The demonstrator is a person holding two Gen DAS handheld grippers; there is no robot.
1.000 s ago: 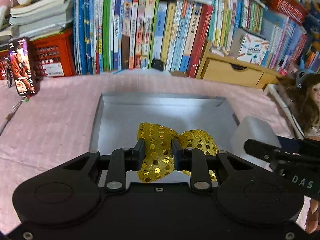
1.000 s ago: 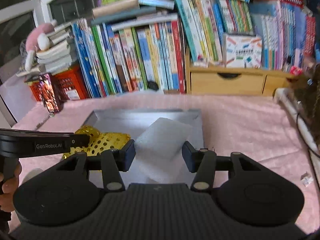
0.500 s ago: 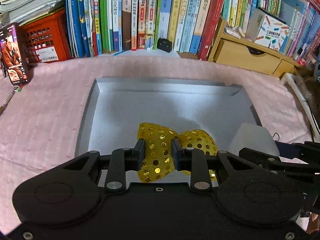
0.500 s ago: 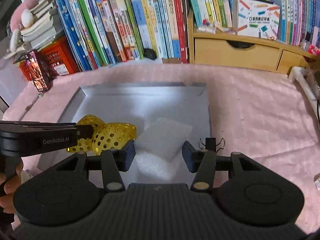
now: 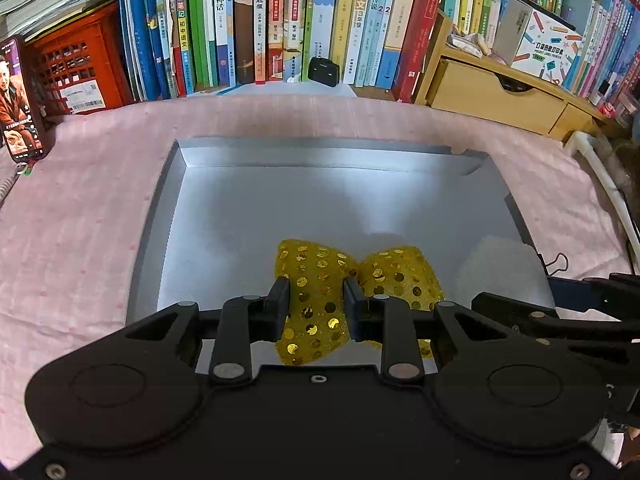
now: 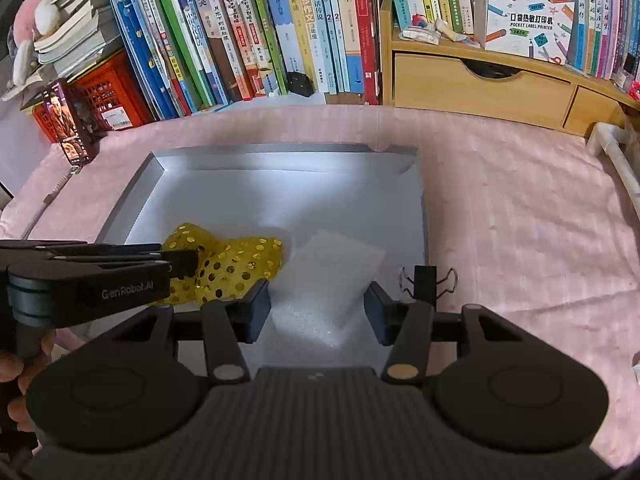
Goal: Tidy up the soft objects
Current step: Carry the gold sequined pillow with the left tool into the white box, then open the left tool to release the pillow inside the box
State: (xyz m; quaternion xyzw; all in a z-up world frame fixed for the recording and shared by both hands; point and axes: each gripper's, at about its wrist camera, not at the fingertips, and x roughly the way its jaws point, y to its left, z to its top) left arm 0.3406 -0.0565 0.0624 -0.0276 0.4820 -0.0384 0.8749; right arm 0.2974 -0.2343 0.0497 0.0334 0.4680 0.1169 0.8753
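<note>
Left gripper (image 5: 316,304) clamps the gold sequined bow (image 5: 320,300); right gripper (image 6: 316,308) grips the white foam block (image 6: 328,280). Both sit near the grey tray's (image 5: 320,152) front edge; its far half lies open.

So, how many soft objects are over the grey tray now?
2. The yellow sequinned fabric bow is clamped in the left gripper over the grey tray; the white foam block sits between the right gripper's fingers. More may be hidden.
</note>
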